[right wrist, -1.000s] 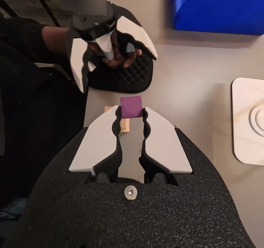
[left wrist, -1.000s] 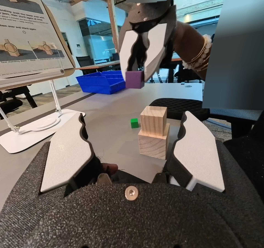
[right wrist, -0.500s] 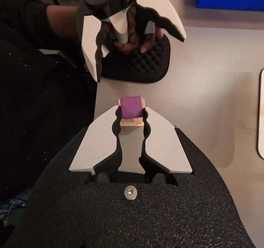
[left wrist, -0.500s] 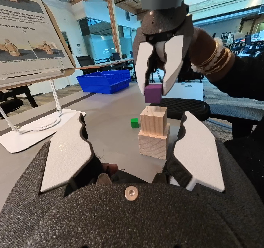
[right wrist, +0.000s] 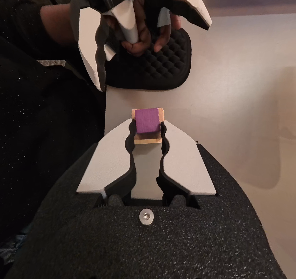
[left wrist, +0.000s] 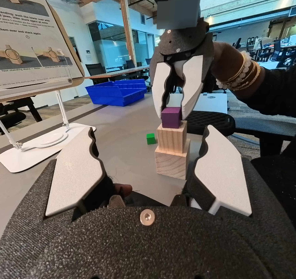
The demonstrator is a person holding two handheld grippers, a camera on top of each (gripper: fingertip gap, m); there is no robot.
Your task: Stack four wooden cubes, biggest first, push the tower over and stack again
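Right gripper (right wrist: 148,123) is clamped on the purple cube (right wrist: 147,121), a black pad against each side face. I see the cube's underside resting on the smaller wooden block (left wrist: 171,139), which sits on the larger wooden block (left wrist: 172,164); the stack stands near the tabletop (left wrist: 128,151) edge on my side, just in front of the black padded armrest (right wrist: 160,66).

Left gripper (left wrist: 149,144) has its jaws spread wide with nothing between them, low over the tabletop; the wooden stack is the nearest thing to it, just inside its right finger (left wrist: 224,171).

Small green cube (left wrist: 150,138) lies on the tabletop just beside the stack. Blue bin (left wrist: 115,93) sits toward the far edge. White stand base (left wrist: 40,144) carrying an instruction board (left wrist: 32,35) is at the left side.
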